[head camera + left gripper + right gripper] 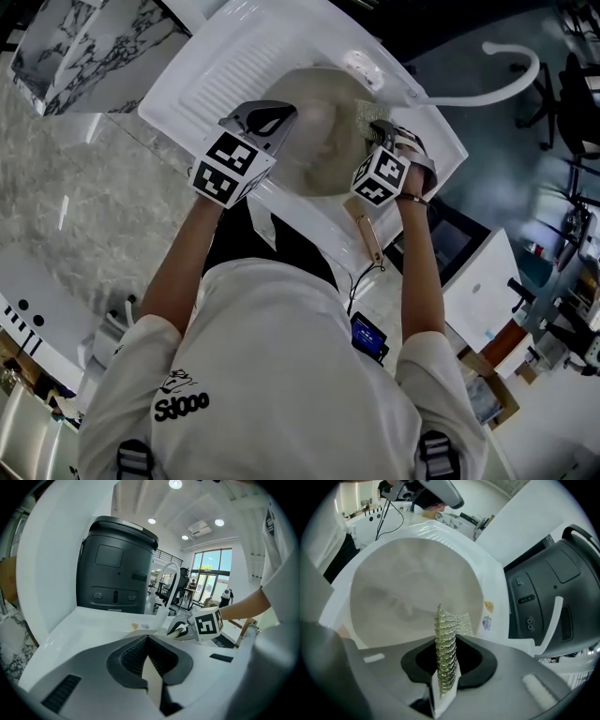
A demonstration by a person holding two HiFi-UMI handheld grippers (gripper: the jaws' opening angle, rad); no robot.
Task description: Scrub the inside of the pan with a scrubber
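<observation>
A: Right tongs (pixel 445 641)?
B: Clamped on scrubber (pixel 461 623), which pokes out over the pan (pixel 403 588) inside, right side.
A: Left tongs (pixel 148 638)?
B: Jaws together at pan's left rim. Can't tell if they pinch it. Pan sits in sink (pixel 281 37).

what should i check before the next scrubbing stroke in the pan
1. Scrubber clamped in the right tool: ok, jaws shut on it.
2. Left tool steadying the pan: ok, jaws shut on a thin cream edge, apparently the pan's rim.
3. Pan seated in the sink: ok.
4. Pan's inside free of other things: ok, only the scrubber is over it.
5. Scrubber touching the pan's inner surface: cannot tell.
6. Two tools apart from each other: ok, they are at opposite sides of the pan.
</observation>
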